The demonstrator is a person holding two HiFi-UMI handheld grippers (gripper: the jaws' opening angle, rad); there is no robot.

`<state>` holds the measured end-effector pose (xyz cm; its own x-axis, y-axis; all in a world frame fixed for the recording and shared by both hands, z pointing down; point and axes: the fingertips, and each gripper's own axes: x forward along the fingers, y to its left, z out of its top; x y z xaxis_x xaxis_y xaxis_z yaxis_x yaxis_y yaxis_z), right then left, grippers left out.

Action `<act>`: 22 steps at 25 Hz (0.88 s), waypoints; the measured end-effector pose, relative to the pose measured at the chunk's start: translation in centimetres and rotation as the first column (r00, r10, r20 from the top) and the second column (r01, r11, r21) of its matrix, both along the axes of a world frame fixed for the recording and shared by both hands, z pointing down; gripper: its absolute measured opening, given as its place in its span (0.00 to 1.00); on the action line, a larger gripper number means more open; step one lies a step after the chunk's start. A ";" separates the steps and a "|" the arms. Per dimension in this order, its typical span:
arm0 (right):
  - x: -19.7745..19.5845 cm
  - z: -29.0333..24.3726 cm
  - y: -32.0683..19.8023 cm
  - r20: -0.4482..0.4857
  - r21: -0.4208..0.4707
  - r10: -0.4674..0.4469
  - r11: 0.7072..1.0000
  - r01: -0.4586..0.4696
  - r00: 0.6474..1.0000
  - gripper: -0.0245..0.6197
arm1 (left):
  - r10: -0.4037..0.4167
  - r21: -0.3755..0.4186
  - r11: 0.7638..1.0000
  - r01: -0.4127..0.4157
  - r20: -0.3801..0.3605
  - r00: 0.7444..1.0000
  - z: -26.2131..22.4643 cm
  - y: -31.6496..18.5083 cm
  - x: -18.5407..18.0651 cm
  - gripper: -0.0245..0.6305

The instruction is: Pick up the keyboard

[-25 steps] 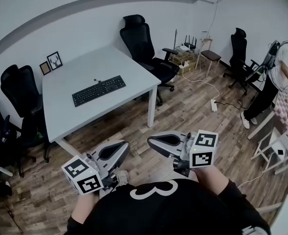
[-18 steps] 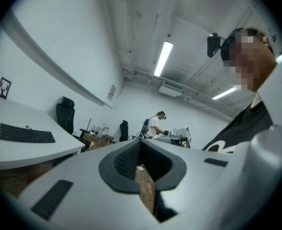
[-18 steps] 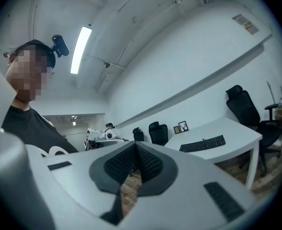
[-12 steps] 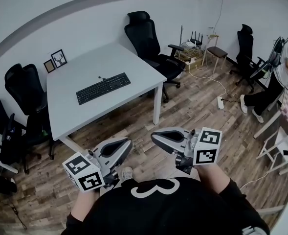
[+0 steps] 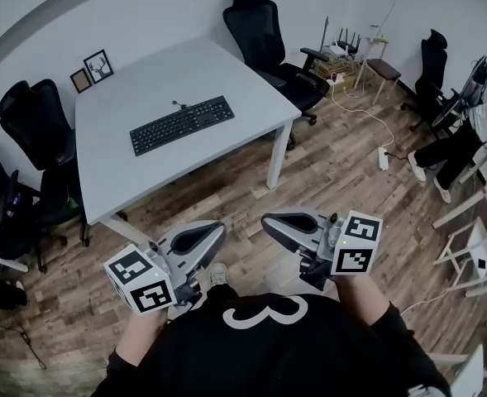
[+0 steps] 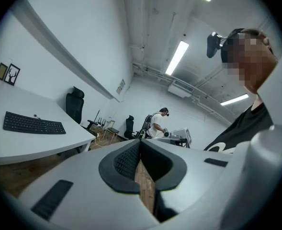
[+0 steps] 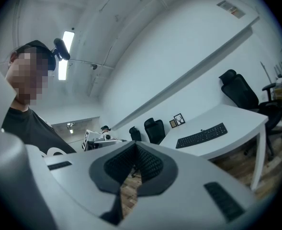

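Observation:
A black keyboard [image 5: 182,124] lies flat on the white table [image 5: 127,172], with a cable at its far edge. It also shows in the left gripper view as the keyboard [image 6: 33,123] and in the right gripper view as the keyboard [image 7: 201,135]. My left gripper [image 5: 220,231] and right gripper [image 5: 268,222] hang over the wooden floor, well short of the table's near edge. Both point toward each other, jaws shut with nothing between them.
Black office chairs stand behind the table [image 5: 264,23] and at its left [image 5: 28,122]. Two small picture frames [image 5: 98,64] lean on the wall at the table's back. A person [image 5: 475,122] stands at the far right near a power strip [image 5: 384,157] and cables.
The table and keyboard have come closer and lower in the head view as I walk toward them. Both grippers stay shut and keep their places before my body.

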<state>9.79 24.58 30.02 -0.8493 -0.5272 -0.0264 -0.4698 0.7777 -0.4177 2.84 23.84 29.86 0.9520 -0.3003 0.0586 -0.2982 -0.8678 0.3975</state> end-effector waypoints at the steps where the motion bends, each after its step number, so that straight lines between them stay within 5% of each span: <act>1: -0.3 0.4 -1.1 0.005 -0.015 0.001 1.000 -0.001 1.000 0.05 | 0.000 -0.016 1.000 0.001 0.004 1.000 0.4 -1.0 -0.4 0.06; 8: -3.5 3.3 -9.8 0.031 -0.111 -0.022 0.993 0.025 0.999 0.05 | -0.030 -0.104 0.994 0.031 0.018 0.999 2.6 -9.8 -3.7 0.06; 22: -10.6 3.0 -23.4 0.001 -0.121 -0.011 0.993 0.011 1.000 0.05 | -0.069 -0.155 0.986 0.066 -0.015 0.997 3.0 -24.6 -12.6 0.06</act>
<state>-0.82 1.14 33.04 -0.8551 -0.5172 0.0367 -0.4612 0.7264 -0.5096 -9.72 -0.75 32.91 0.9312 -0.3530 0.0907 -0.3450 -0.7733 0.5319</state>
